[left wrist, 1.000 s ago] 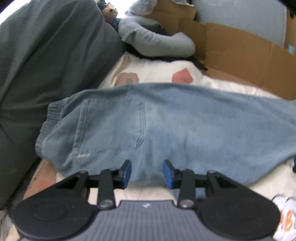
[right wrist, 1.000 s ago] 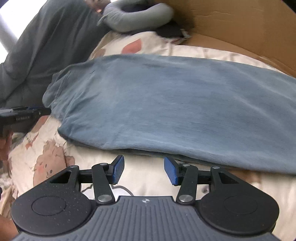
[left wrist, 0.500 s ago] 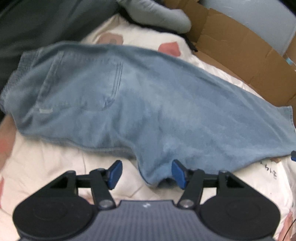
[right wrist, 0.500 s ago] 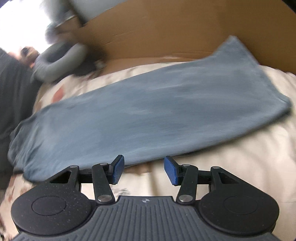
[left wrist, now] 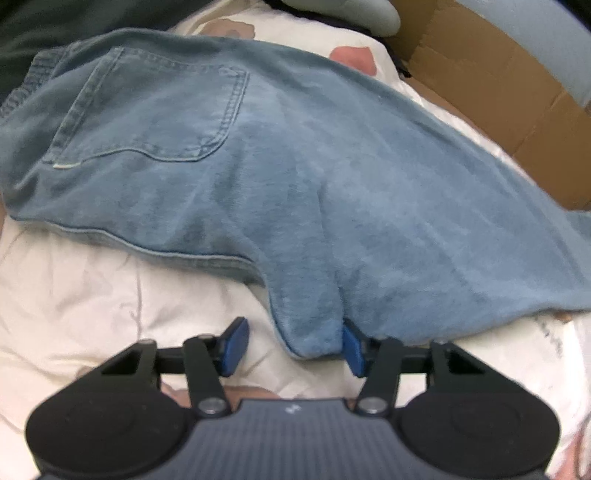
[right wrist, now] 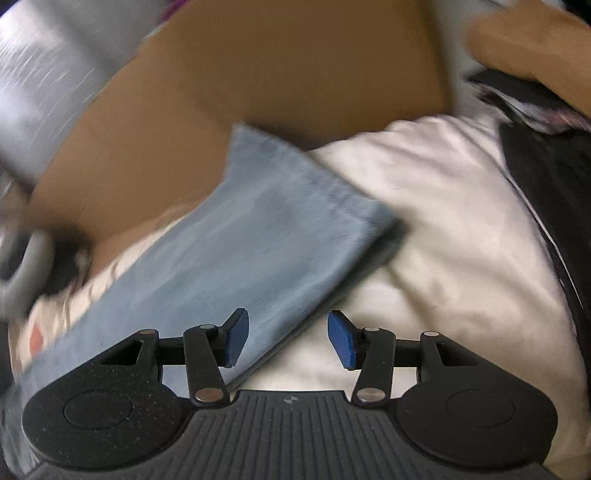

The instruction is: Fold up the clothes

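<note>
Two claws over jeans [left wrist: 295, 177] on bed: left claw [left wrist: 291, 347] closing around crotch fold, ungripped; right claw [right wrist: 287, 341] open above leg edge.

A bed [left wrist: 92, 295] with a cream patterned cover; brown cardboard [left wrist: 491, 85] stands along its far side before a grey wall [left wrist: 546, 33].

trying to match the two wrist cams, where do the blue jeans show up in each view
Left wrist: the jeans fill the upper and middle frame, back pocket at upper left, crotch point hanging between the closing left gripper pads.
Right wrist: only a leg end of the jeans runs diagonally from lower left up to centre, blurred, above the open right gripper.
Shared landmark: the brown cardboard behind the cream bedding.
</note>
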`<state>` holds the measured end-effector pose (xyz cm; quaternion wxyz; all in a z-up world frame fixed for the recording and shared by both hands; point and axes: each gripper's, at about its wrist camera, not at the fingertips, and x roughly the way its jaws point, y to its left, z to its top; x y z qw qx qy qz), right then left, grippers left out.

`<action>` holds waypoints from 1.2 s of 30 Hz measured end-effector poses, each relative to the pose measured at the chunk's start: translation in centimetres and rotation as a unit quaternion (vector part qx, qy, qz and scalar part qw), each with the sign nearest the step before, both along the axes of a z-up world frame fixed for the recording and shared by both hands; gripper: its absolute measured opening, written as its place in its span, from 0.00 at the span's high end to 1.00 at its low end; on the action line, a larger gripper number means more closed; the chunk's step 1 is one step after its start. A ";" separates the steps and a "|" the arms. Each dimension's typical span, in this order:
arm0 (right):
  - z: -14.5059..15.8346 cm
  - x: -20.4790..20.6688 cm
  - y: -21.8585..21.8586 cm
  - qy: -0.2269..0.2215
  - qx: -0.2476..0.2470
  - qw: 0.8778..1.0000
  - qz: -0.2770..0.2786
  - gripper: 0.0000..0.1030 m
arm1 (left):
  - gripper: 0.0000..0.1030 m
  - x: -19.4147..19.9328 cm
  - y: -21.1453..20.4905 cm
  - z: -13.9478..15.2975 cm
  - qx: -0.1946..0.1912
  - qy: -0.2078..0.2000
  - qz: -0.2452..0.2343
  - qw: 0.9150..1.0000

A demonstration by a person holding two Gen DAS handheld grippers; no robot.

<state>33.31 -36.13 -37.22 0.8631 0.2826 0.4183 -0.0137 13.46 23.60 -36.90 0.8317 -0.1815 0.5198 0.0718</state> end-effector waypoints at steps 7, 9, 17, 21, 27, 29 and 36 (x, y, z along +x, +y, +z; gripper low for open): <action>-2.5 -0.1 -2.8 0.000 0.070 0.995 -0.064 0.54 | 0.42 -1.1 0.9 -0.1 -0.053 -0.011 0.016 0.998; -3.3 0.1 -3.8 0.000 0.098 0.991 -0.088 0.60 | 0.42 -1.2 0.8 -0.3 -0.052 -0.009 0.019 0.998; -5.1 0.7 -5.8 -0.011 0.180 0.972 -0.148 0.70 | 0.44 -1.1 0.6 -0.3 -0.043 -0.010 0.019 0.999; -5.0 1.3 -6.3 -0.004 0.209 0.965 -0.161 0.87 | 0.65 -2.0 0.9 0.1 -0.055 -0.011 0.027 0.998; -3.9 1.3 -7.0 -0.023 0.227 0.960 -0.164 0.92 | 0.65 -2.6 1.6 0.0 -0.080 -0.011 0.049 0.996; -4.3 1.4 -6.9 -0.019 0.231 0.959 -0.162 0.90 | 0.57 -2.7 1.6 0.2 -0.073 -0.013 0.053 0.996; -5.6 2.2 -5.4 -0.013 0.238 0.963 -0.129 0.78 | 0.51 -2.8 3.0 -0.3 -0.110 -0.027 0.089 0.990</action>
